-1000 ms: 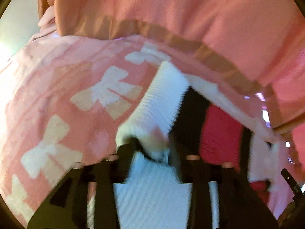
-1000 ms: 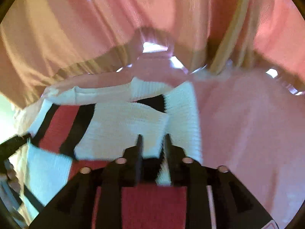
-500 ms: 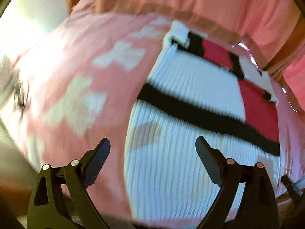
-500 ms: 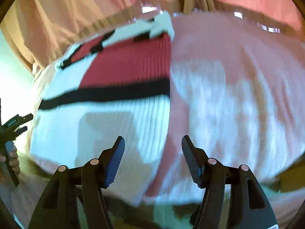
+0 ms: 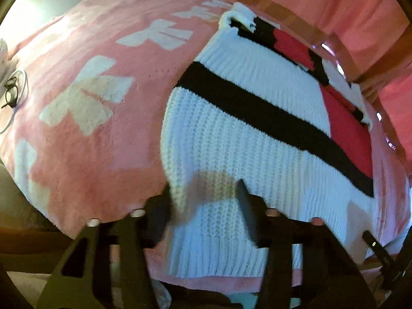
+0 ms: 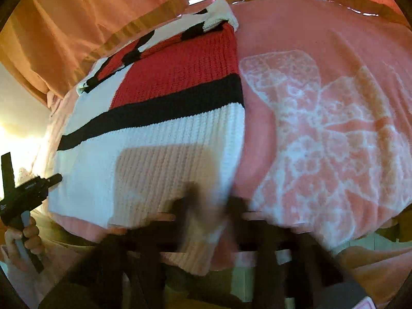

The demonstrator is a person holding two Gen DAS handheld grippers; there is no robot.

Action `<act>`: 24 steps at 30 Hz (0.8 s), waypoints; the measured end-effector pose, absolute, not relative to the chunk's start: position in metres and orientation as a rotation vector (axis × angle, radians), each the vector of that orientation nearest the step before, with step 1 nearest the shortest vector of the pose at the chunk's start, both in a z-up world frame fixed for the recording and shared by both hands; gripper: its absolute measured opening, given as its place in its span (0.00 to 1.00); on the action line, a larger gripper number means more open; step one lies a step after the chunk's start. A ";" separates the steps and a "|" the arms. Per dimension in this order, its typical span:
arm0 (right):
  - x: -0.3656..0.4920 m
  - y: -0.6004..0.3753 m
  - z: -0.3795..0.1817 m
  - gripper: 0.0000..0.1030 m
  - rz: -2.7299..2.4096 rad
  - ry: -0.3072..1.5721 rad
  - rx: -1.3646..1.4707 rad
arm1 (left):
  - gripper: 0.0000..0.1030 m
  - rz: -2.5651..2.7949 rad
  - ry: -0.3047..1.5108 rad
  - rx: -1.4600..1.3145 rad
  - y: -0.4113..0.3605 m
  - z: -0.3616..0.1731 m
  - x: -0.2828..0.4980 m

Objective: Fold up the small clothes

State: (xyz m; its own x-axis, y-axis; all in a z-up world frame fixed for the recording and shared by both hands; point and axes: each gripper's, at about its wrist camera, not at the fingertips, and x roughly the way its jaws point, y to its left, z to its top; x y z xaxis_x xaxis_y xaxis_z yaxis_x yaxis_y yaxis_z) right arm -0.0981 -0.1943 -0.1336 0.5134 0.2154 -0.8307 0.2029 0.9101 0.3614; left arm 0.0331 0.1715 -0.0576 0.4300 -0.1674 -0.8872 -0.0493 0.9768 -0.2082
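A knitted sweater (image 5: 244, 139), white with a black stripe and red blocks, lies flat on a pink blanket with white bows (image 5: 90, 103). Its hem hangs over the near edge. My left gripper (image 5: 203, 200) is open, its jaws partly closed around the sweater's near left hem corner. In the right wrist view the same sweater (image 6: 164, 128) lies left of centre. My right gripper (image 6: 211, 206) is blurred at the sweater's near right hem corner, its jaws close together with the knit between them.
The pink blanket (image 6: 322, 128) covers the whole surface, with pink-orange curtains (image 6: 77, 25) behind. The left hand and its gripper handle (image 6: 23, 193) show at the left of the right wrist view. A pair of glasses (image 5: 11, 90) lies at the blanket's far left.
Both grippers let go of the folded sweater, opened wide and pulled back to the near edge. Now both are narrowing on the hem corners; the right one is blurred by motion.
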 end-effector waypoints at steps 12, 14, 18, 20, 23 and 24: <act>-0.155 -0.242 -0.030 0.06 -0.031 0.891 0.365 | 0.04 -0.249 1.130 -0.261 0.163 0.014 -0.029; -0.168 -0.243 -0.031 0.06 -0.045 0.922 0.358 | 0.04 -0.249 1.167 -0.261 0.159 0.005 -0.047; -0.196 -0.235 -0.055 0.06 -0.056 1.015 0.371 | 0.04 -0.227 1.244 -0.264 0.153 -0.026 -0.081; -0.212 -0.231 -0.065 0.06 -0.057 1.050 0.374 | 0.04 -0.234 1.274 -0.276 0.152 -0.033 -0.095; -0.241 -0.229 -0.066 0.06 -0.062 1.087 0.371 | 0.04 -0.243 1.291 -0.267 0.155 -0.027 -0.118; -0.249 -0.229 -0.064 0.06 -0.060 1.090 0.374 | 0.04 -0.247 1.294 -0.270 0.157 -0.023 -0.123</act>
